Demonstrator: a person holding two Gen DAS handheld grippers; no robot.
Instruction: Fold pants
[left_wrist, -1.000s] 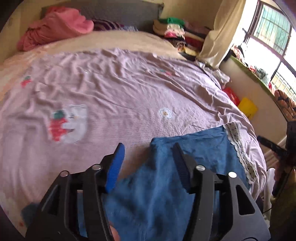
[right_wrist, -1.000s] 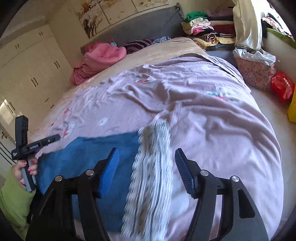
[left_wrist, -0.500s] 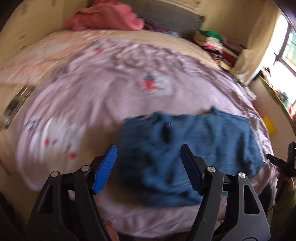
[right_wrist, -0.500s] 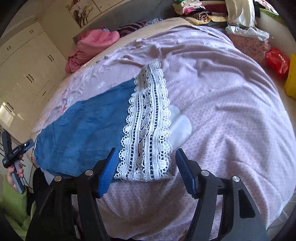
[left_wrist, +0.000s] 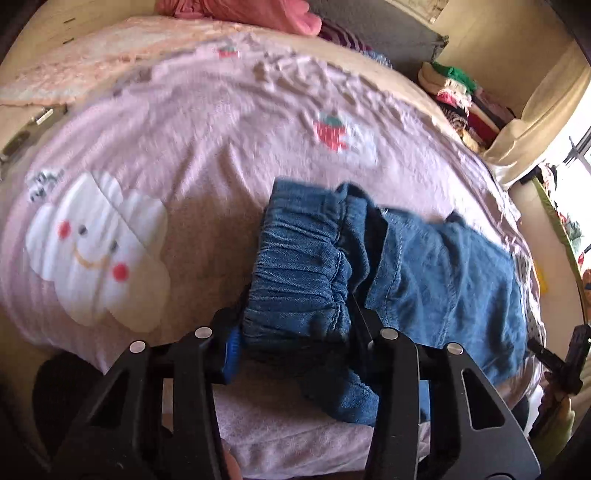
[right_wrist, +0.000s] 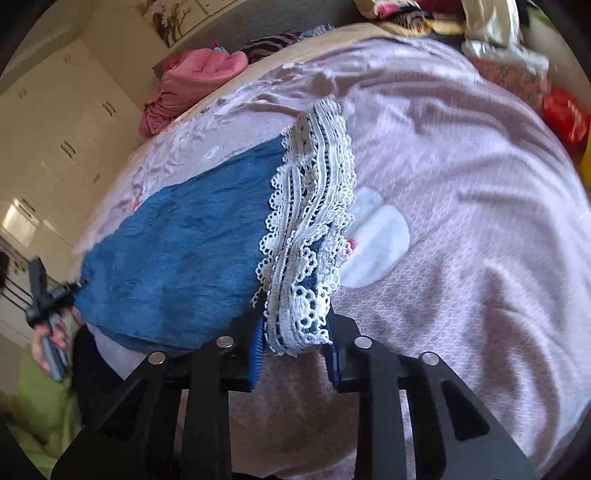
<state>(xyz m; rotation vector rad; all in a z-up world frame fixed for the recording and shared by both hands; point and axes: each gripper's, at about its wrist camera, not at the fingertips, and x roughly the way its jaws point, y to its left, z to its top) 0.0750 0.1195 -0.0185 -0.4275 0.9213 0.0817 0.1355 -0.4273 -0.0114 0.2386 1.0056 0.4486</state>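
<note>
Blue denim pants (left_wrist: 443, 266) lie across the near edge of a pink bed sheet (left_wrist: 184, 147). In the left wrist view their gathered elastic waistband (left_wrist: 299, 258) is bunched between the fingers of my left gripper (left_wrist: 299, 332), whose jaws are closing and pressing on it. In the right wrist view the same pants (right_wrist: 184, 251) end in a white lace hem (right_wrist: 314, 184). Its near corner sits between the blue pads of my right gripper (right_wrist: 295, 347), whose jaws are also closing and pinching it.
A pink clothes pile (right_wrist: 192, 81) lies at the head of the bed. Folded clothes (left_wrist: 461, 99) are stacked at the far right, and a red bag (right_wrist: 565, 118) lies beside the bed. A white wardrobe (right_wrist: 55, 129) stands left. A hand (right_wrist: 48, 339) in a green sleeve holds the other handle.
My left gripper swung left along the pants to the waistband and closed on it. My right gripper dropped onto the lace hem and closed on its near corner.
</note>
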